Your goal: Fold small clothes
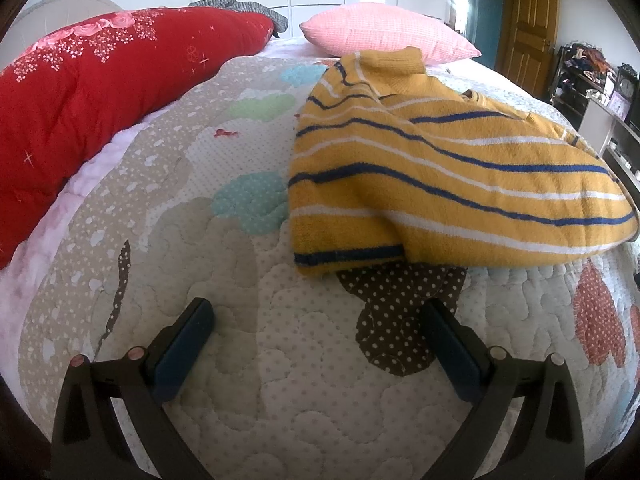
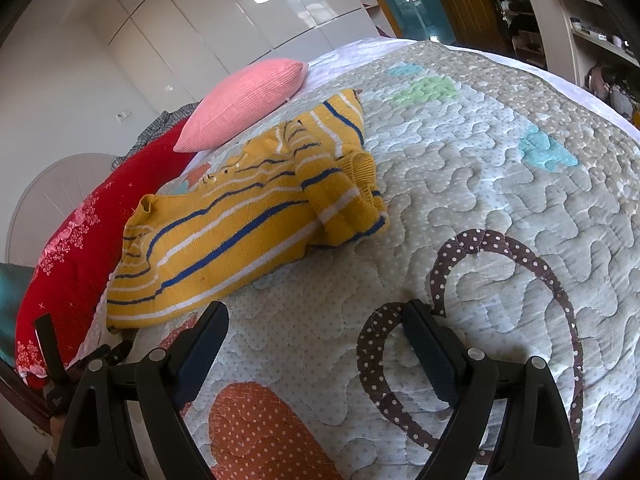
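Yellow striped sweater [image 1: 440,176] is seen crumpled on quilt [image 1: 240,360], at 1 o'clock of left gripper [image 1: 318,320]. Both grippers, incl. right gripper [image 2: 316,328], are held spread wide, w/ nothing gripped.

Bare quilt [image 1: 280,360] open ahead of both hand-held grippers. Sweater [image 1: 440,184] mid-bed, pink pillow [image 1: 384,32] behind it, red duvet [image 1: 100,92] blocking the bed's far-side edge.

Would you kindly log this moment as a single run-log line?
stage: before grasp | left gripper: open, empty | right gripper: open, empty | yellow striped sweater: crumpled, unfolded on quilt | contact: none
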Demonstrator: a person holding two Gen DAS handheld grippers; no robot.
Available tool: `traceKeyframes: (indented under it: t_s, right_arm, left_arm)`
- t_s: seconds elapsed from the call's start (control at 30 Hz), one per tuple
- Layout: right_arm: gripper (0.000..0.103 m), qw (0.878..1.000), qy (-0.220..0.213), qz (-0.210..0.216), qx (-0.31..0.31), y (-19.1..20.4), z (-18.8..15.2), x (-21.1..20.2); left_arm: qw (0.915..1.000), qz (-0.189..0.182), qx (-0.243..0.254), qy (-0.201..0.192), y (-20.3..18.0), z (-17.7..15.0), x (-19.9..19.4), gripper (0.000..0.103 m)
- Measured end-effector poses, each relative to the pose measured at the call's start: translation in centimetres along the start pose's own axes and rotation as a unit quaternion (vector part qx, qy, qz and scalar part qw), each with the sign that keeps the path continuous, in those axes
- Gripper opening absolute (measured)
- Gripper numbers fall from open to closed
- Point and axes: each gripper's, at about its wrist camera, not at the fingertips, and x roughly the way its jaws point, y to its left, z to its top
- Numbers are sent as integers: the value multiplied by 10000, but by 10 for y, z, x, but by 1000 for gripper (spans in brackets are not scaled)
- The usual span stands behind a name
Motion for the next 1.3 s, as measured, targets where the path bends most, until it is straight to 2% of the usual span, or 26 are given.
traceKeyframes:
  t_s: [0.87,1.0,1.1,1.23,1.3]
  right_arm:
    - [97,9992,3,-206,-336,9,-2,5]
    - [97,9996,185,-38,-217,5,5,3]
    - [98,9991,323,245,94,-5,14,1]
    - [98,9983,368,382,239,-9,22,5]
    - [102,9983,369,400,224,-5,26,11]
  left_arm:
    - [9999,-23,-26,98,0,4,0,103]
    - [9970,-582,-493,140,12,11,-8,103]
    - [9889,-1143,-925,210,23,17,-8,103]
    - [9713,-1924,-1367,281,29,29,2,103]
    - [9571,-2423,-1545,374,27,38,12,103]
